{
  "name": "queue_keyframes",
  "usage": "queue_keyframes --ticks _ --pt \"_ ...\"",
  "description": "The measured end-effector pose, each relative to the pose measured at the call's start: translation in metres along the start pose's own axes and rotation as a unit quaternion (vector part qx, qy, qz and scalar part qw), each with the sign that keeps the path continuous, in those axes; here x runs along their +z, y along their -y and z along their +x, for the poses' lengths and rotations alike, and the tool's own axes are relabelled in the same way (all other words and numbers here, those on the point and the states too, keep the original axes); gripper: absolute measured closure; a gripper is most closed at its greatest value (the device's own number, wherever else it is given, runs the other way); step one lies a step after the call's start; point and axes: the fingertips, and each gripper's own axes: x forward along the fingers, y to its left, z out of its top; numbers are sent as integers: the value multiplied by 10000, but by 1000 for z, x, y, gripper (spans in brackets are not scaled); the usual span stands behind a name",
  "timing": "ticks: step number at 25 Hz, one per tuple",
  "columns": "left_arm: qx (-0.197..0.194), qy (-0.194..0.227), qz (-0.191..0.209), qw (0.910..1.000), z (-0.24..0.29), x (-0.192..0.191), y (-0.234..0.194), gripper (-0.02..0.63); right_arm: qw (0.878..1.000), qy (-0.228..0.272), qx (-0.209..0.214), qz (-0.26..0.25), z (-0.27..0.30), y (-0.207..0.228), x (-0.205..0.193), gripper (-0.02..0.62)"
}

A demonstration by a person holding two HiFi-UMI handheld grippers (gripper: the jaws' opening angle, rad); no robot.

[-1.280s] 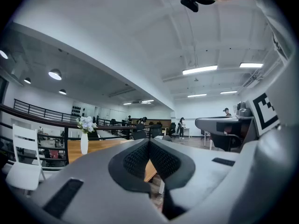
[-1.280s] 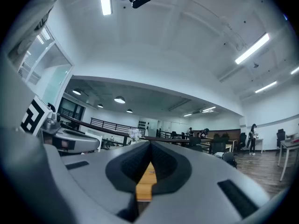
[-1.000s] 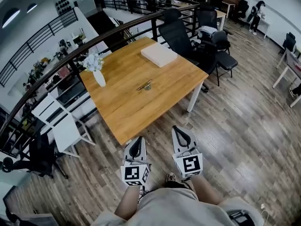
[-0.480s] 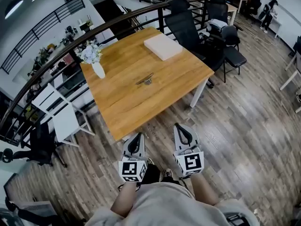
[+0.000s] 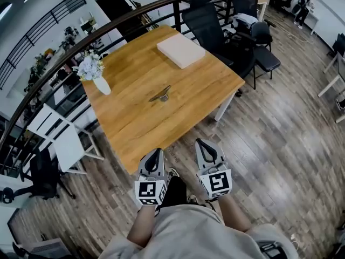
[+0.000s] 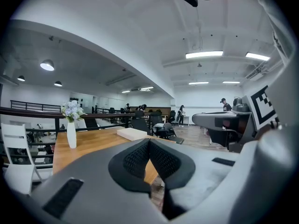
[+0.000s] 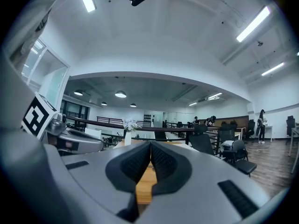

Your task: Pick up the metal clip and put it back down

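The metal clip (image 5: 160, 95) lies in the middle of the wooden table (image 5: 140, 123), in the head view. Both grippers hover over the floor just short of the table's near edge, side by side. My left gripper (image 5: 153, 155) is shut with nothing in it; its dark pads meet in the left gripper view (image 6: 149, 143). My right gripper (image 5: 206, 146) is shut and empty too, pads together in the right gripper view (image 7: 150, 144). The clip does not show in either gripper view.
A white vase of flowers (image 5: 92, 72) stands at the table's left, a flat white box (image 5: 181, 50) at its far side. A white chair (image 5: 56, 139) sits to the left, black office chairs (image 5: 207, 20) beyond the table, a railing (image 5: 64, 58) behind. People stand far back.
The table has drawn closer and shifted left in the head view as the person steps up to it. Both grippers stay shut, side by side.
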Motion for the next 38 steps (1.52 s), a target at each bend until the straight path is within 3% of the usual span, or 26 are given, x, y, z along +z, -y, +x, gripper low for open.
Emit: queue_keyframes --ticks 8,15,22,27,33,38 --pt "-548 -160 103 9983 77 19 -45 583 9998 -192 0 -59 91 18 12 569" --pt "-694 -337 135 9969 129 11 -78 583 9990 -434 -105 -25 145 33 -2 569" --pt "-583 -939 392 9931 170 -23 -97 583 9967 -805 -9 22 184 51 -34 569" --pt "-356 -1306 669 9885 206 -44 -105 583 9942 -1013 347 138 216 67 -65 569" --pt "-71 -1824 1144 9765 250 -67 -98 583 9882 -1184 965 133 254 89 -96 569" --pt "144 -2225 1640 9609 285 -85 -92 583 9815 -1336 1363 160 283 109 -123 569"
